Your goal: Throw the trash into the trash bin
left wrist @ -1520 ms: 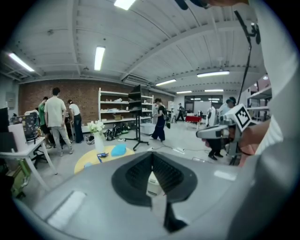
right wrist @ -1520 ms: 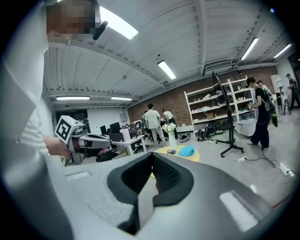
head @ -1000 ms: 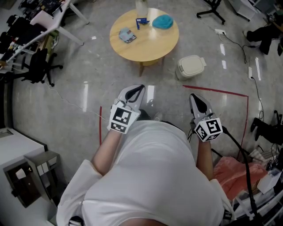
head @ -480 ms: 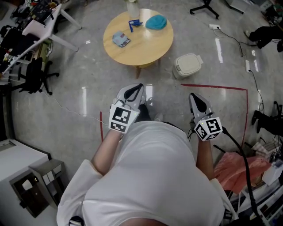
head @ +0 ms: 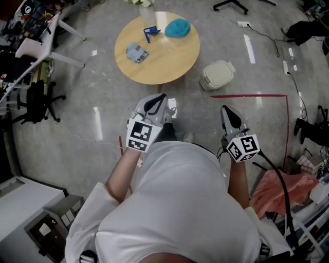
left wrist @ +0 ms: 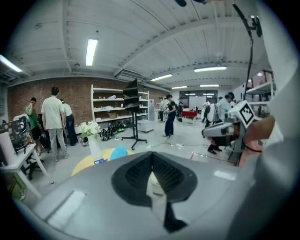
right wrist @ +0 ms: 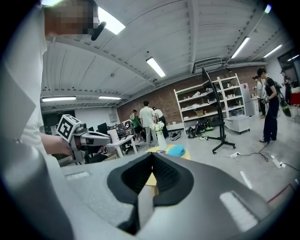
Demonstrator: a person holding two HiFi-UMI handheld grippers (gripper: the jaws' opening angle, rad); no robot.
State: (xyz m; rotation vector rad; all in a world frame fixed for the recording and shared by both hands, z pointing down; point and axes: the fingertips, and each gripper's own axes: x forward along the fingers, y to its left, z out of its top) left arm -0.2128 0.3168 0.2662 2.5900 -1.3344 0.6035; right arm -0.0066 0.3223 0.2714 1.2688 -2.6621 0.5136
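Observation:
A round wooden table [head: 157,56] stands ahead and carries a blue-grey packet [head: 136,52], a small blue item [head: 149,33], a teal lump [head: 177,28] and a vase [head: 146,13]. A pale lidded trash bin [head: 218,75] sits on the floor to the table's right. My left gripper [head: 157,105] is shut and empty, well short of the table. My right gripper [head: 230,117] is also shut with nothing in it, just below the bin in the head view. The left gripper view shows its jaws [left wrist: 152,157] meeting, with the table [left wrist: 89,161] beyond. The right gripper's tips [right wrist: 152,159] meet in front of the teal lump [right wrist: 176,150].
Red tape lines [head: 247,95] mark the floor near the bin. A black office chair [head: 38,97] and a white chair [head: 43,36] stand at the left, and cables [head: 288,67] run at the right. A pink bag [head: 280,190] lies at the lower right. People [left wrist: 54,122] stand by shelves [left wrist: 115,105].
Both grippers have moved forward with the person toward the table, which now shows larger and further left. The jaws stay shut.

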